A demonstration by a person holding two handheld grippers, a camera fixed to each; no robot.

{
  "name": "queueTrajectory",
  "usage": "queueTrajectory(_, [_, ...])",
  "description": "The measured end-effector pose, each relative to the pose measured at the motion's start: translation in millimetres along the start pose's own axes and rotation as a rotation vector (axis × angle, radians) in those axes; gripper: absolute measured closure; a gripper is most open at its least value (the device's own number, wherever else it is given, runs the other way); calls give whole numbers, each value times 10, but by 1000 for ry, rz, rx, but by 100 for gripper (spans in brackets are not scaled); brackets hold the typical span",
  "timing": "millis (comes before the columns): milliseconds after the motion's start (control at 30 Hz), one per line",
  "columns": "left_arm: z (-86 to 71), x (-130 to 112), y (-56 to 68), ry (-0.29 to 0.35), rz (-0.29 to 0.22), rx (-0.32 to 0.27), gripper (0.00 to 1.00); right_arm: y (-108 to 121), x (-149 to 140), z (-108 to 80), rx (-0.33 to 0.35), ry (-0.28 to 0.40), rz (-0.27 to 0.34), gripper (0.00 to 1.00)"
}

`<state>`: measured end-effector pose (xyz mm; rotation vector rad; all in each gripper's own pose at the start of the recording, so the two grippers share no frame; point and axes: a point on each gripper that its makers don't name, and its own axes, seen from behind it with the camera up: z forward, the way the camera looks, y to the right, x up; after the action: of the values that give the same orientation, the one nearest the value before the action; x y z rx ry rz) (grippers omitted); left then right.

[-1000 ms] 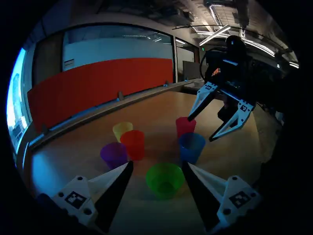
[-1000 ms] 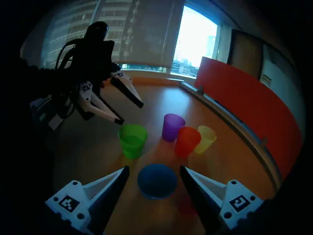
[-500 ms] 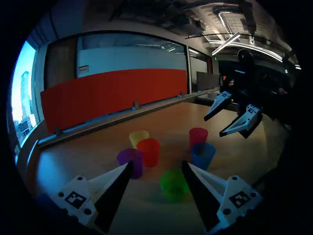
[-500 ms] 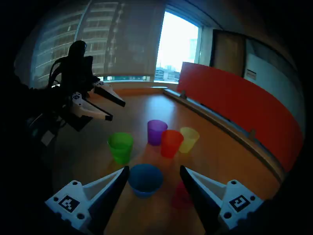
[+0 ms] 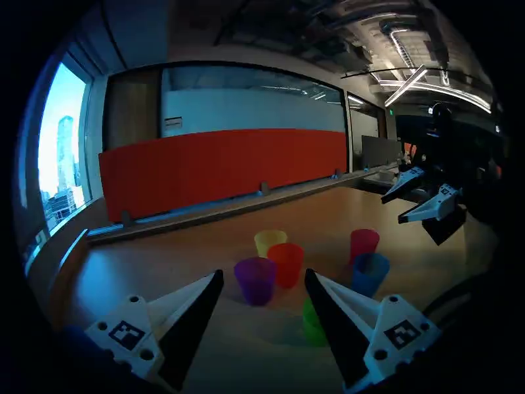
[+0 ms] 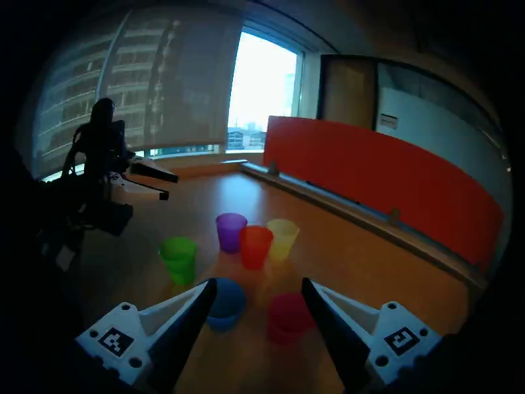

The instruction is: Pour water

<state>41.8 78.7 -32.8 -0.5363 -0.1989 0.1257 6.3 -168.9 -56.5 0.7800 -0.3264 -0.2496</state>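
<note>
In the left gripper view, the left gripper (image 5: 262,273) fills the bottom of the frame with its fingers spread wide and nothing between them. Just behind its right finger, low and right of centre, the green cup (image 5: 314,322) stands half hidden. Beyond the fingertips the purple cup (image 5: 255,280) stands at centre, with the orange cup (image 5: 287,264) close behind it and the yellow cup (image 5: 270,240) behind that. To the right stand the blue cup (image 5: 369,272) and, farther back, the magenta cup (image 5: 364,243). All six are upright on the wooden desk (image 5: 184,249). At the far right edge the right gripper (image 5: 391,211) hangs above the desk, fingers apart and empty. A red partition (image 5: 223,164) runs along the desk's far side.

In the right gripper view, the right gripper (image 6: 259,282) is also wide open at the bottom, with the blue and magenta cups just past its tips (neither is touched). The green cup stands left of centre, and the purple, orange and yellow cups cluster mid-frame. At far left the left gripper (image 6: 172,188) shows dark against a bright window (image 6: 262,98). Whether any cup holds water I cannot tell in this dim light.
</note>
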Motion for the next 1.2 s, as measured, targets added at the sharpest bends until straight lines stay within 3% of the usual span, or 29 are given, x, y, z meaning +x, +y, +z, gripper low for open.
queueTrajectory(500, [-184,234,-425,115,-71,179,8,462,113,-235,-233,94,76,0])
queueTrajectory(900, [-247,365,-510,187,-96,252,8,964,167,-466,-480,182,149,0])
queueTrajectory(1200, [-333,448,-687,242,-101,337,8,1270,90,-688,-632,238,194,0])
